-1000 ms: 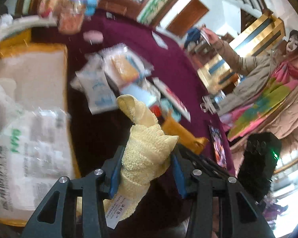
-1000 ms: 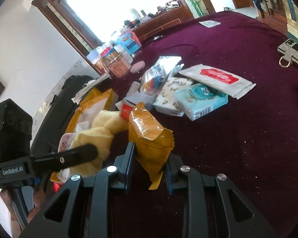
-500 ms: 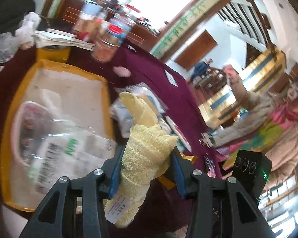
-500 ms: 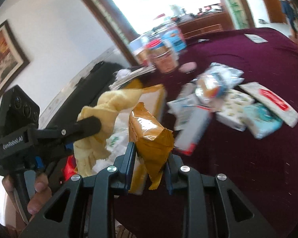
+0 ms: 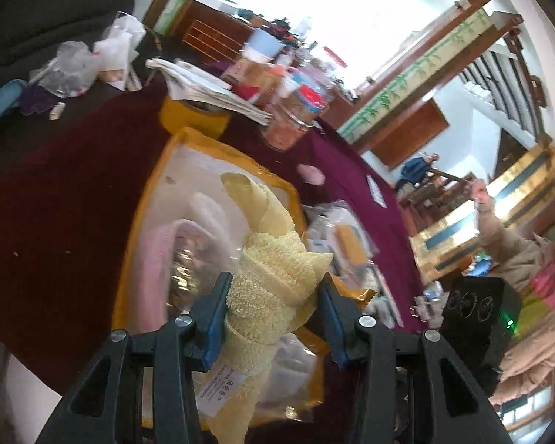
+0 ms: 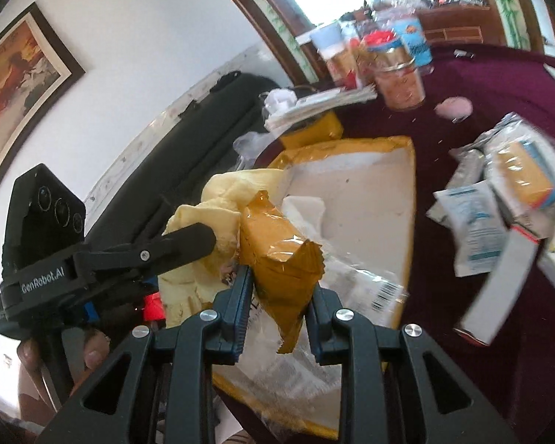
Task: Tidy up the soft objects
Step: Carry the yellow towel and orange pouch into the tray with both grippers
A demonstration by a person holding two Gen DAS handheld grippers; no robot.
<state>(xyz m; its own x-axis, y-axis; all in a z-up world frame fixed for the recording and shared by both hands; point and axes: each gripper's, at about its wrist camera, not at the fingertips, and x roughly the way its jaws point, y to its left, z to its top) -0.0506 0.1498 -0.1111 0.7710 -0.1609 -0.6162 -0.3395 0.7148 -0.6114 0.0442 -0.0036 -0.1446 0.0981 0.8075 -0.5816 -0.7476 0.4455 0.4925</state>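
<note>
Towel [image 5: 273, 288] pinched in the left fingers [image 5: 218, 318] and packet [image 6: 277, 244] nipped in the right should drop onto the yellow tray's [image 6: 410, 199] bare floor, clear of the rim.

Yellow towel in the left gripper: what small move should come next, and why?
Probably lower the left gripper toward the yellow-rimmed tray and release there. The yellow towel is clamped above the tray, which already holds a pink cloth, while the right gripper carries an orange packet beside it.
</note>
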